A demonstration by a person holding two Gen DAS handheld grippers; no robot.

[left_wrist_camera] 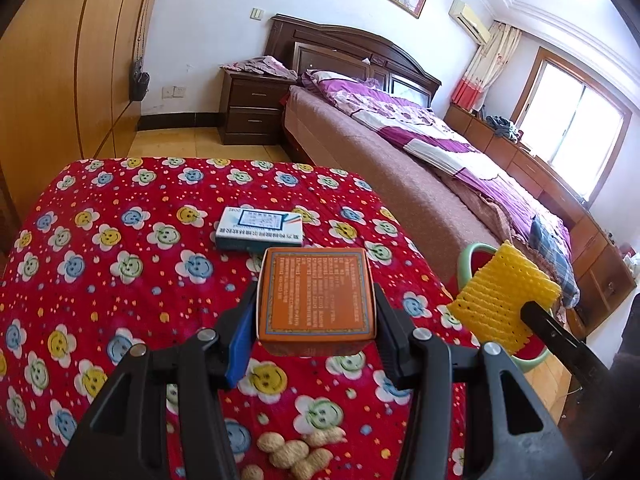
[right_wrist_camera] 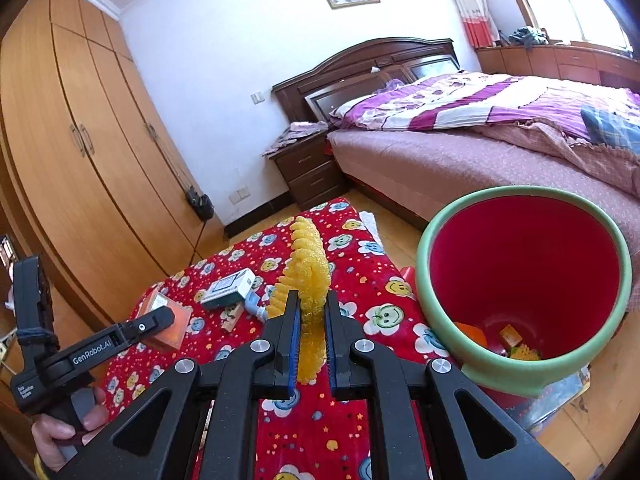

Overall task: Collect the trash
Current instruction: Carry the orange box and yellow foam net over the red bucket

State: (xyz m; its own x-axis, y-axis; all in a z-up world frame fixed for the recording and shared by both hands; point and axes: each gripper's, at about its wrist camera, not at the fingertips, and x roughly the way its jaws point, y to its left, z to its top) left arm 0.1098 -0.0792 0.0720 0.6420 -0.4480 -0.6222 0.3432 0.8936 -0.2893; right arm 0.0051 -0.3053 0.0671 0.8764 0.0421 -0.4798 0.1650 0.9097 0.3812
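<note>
My left gripper (left_wrist_camera: 316,312) is shut on an orange box (left_wrist_camera: 316,300) and holds it just above the red flowered tablecloth (left_wrist_camera: 120,280). The right wrist view shows the same gripper (right_wrist_camera: 168,316) and box (right_wrist_camera: 180,334) at the left. A yellow foam net (right_wrist_camera: 308,280) stands upright in my right gripper (right_wrist_camera: 312,300), whose blue pads are shut on it. The net (left_wrist_camera: 504,300) also shows at the right of the left wrist view. A green-rimmed bin (right_wrist_camera: 424,280) with a red inside stands to the right of the net, with a few scraps (right_wrist_camera: 516,344) at its bottom.
On the cloth lie a white and blue box (left_wrist_camera: 260,228), several peanuts (left_wrist_camera: 296,452), a small tube (right_wrist_camera: 254,304) and a wooden piece (right_wrist_camera: 232,320). A bed (right_wrist_camera: 480,152), a dark nightstand (left_wrist_camera: 248,108) and a wardrobe (right_wrist_camera: 80,140) stand beyond. A hand (right_wrist_camera: 60,432) grips the left handle.
</note>
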